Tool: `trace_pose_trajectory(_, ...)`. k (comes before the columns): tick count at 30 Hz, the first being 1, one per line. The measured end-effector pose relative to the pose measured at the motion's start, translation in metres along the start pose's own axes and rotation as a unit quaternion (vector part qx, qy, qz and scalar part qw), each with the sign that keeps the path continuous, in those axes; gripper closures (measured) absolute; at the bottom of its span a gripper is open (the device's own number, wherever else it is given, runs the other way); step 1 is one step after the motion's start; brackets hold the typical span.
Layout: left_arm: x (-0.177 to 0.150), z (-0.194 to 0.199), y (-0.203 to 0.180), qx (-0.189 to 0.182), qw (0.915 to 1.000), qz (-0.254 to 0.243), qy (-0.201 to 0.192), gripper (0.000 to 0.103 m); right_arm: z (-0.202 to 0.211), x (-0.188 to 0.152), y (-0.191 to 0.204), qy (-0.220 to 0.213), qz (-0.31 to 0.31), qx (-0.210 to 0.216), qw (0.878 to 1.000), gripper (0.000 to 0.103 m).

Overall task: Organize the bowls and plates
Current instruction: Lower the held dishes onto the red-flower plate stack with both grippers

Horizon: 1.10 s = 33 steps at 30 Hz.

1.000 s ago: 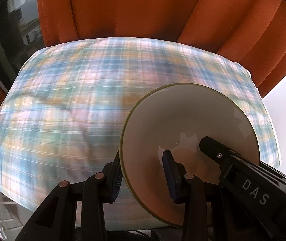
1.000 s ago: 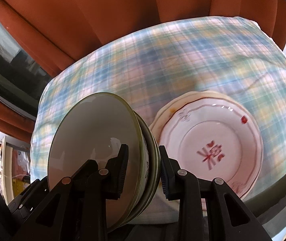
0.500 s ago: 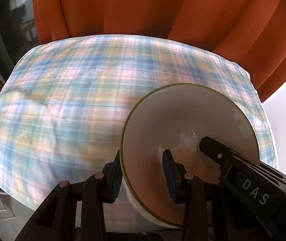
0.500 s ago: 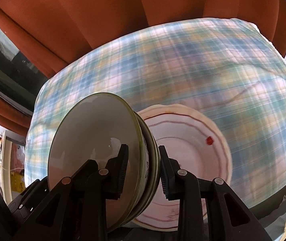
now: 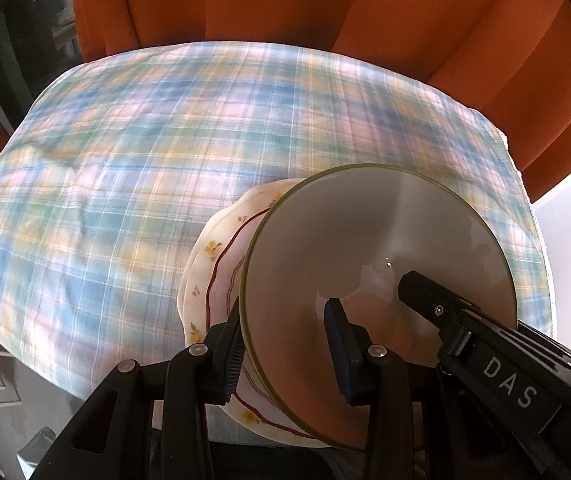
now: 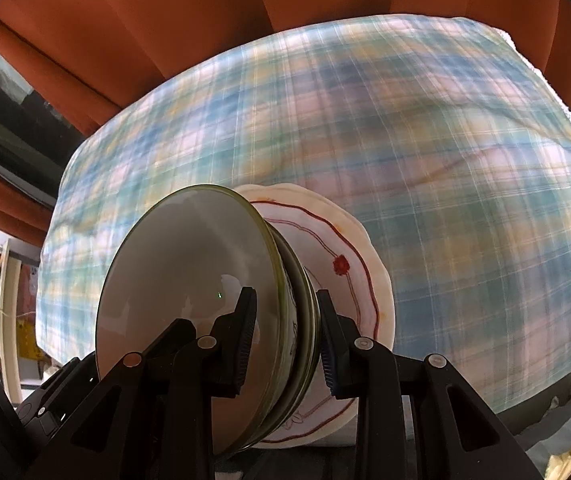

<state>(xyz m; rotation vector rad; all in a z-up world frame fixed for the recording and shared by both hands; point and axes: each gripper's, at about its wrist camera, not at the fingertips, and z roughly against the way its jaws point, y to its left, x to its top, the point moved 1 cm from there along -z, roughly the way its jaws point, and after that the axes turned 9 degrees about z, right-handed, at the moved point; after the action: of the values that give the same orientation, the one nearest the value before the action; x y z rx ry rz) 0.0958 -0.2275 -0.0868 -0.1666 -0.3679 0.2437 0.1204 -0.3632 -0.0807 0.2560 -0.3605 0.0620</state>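
Observation:
Both grippers hold the same stack of nested cream bowls with green rims point(image 5: 377, 240), seen from the other side in the right wrist view point(image 6: 189, 264). My left gripper point(image 5: 285, 344) is shut on the stack's rim, one finger inside the top bowl. My right gripper point(image 6: 285, 336) is shut on the opposite rim; its tip also shows in the left wrist view point(image 5: 425, 292). The bowls hang just above stacked plates with red line trim and yellow flowers point(image 5: 213, 264), which lie on the checked tablecloth and also show in the right wrist view point(image 6: 345, 248).
The table is covered by a blue, pink and yellow checked cloth point(image 5: 145, 152). Orange curtains point(image 5: 285, 4) hang behind it. A dark window point(image 5: 13, 60) is at the far left. The table's near edge point(image 5: 45, 368) lies just below the plates.
Both grippers have carried the bowls over the plates: the plates slid from the right of the bowls to underneath them, and have come into the left wrist view.

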Motion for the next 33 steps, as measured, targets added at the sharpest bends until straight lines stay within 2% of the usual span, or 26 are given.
trace_pose_trajectory(14, 0.006, -0.008, 0.001, 0.026, 0.9996, 0.009, 0.011, 0.063, -0.01, 0.01, -0.003, 0.011, 0.018, 0.031, 0.999, 0.07)
trace_pose_trajectory(18, 0.001, -0.005, -0.004, 0.019, 0.9997, -0.005, 0.01, 0.05, -0.009, 0.007, -0.002, 0.009, 0.027, 0.031, 0.999, 0.07)
trace_pose_trajectory(20, -0.001, -0.001, -0.005, 0.021, 0.9997, -0.014, 0.0, 0.049, -0.008, 0.006, -0.001, 0.005, 0.029, 0.032, 0.999, 0.069)
trace_pose_trajectory(21, -0.001, 0.002, -0.005, 0.024, 0.9995, -0.02, -0.009, 0.045, -0.007, 0.005, -0.001, 0.001, 0.029, 0.033, 0.999, 0.068)
trace_pose_trajectory(22, -0.001, 0.004, -0.005, 0.026, 0.9993, -0.021, -0.016, 0.039, -0.005, 0.004, -0.001, -0.005, 0.03, 0.035, 0.999, 0.066)
trace_pose_trajectory(24, -0.002, 0.01, -0.002, 0.029, 0.9989, -0.022, -0.031, 0.034, 0.0, 0.002, 0.0, -0.021, 0.032, 0.032, 0.999, 0.058)
trace_pose_trajectory(26, -0.002, 0.014, 0.0, 0.023, 0.9987, -0.023, -0.038, 0.03, 0.005, 0.0, -0.001, -0.037, 0.032, 0.015, 0.999, 0.043)
trace_pose_trajectory(30, -0.003, 0.02, 0.005, 0.01, 0.9983, -0.027, -0.05, 0.022, 0.017, -0.005, 0.0, -0.059, 0.025, 0.001, 0.998, 0.039)
trace_pose_trajectory(33, -0.002, 0.029, 0.009, -0.003, 0.9971, -0.034, -0.068, 0.022, 0.03, -0.01, 0.003, -0.08, 0.021, -0.02, 0.996, 0.039)
